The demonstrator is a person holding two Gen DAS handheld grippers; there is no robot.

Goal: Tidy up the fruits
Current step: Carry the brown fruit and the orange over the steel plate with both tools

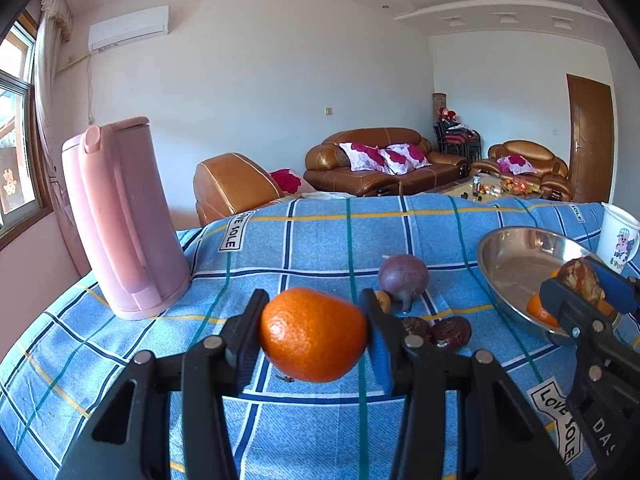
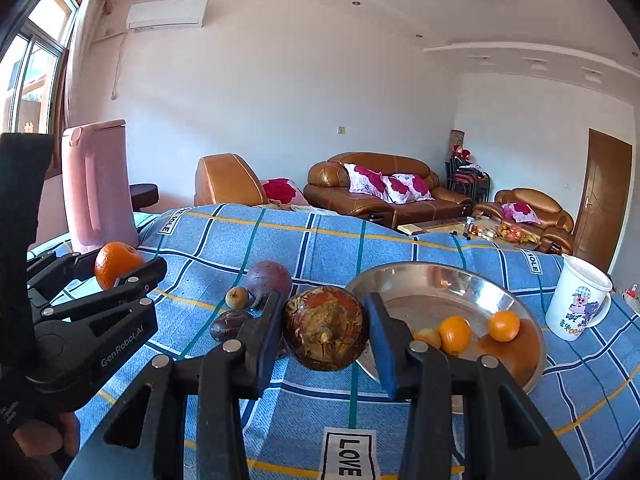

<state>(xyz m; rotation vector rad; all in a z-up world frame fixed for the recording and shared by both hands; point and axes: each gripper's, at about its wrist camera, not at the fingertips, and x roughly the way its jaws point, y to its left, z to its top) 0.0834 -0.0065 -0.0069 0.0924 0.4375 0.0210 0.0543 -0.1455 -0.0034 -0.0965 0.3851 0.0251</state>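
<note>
My left gripper point(image 1: 314, 332) is shut on an orange point(image 1: 313, 334) and holds it above the blue checked cloth; it also shows in the right wrist view point(image 2: 124, 270). My right gripper point(image 2: 325, 330) is shut on a brown mottled fruit point(image 2: 325, 328), held beside the near left rim of the steel bowl point(image 2: 516, 300); it also shows in the left wrist view point(image 1: 588, 284). The bowl holds two oranges point(image 2: 455, 335) point(image 2: 504, 325) and a small yellowish piece. On the cloth lie a purple fruit point(image 2: 268, 278), a small yellowish fruit point(image 2: 237, 297) and dark brown fruits point(image 1: 450, 333) point(image 2: 229, 325).
A tall pink jug point(image 1: 120, 220) stands at the table's far left. A white cartoon mug point(image 2: 578, 298) stands right of the bowl. The table point(image 1: 320, 240) is covered in blue checked cloth; brown sofas stand beyond its far edge.
</note>
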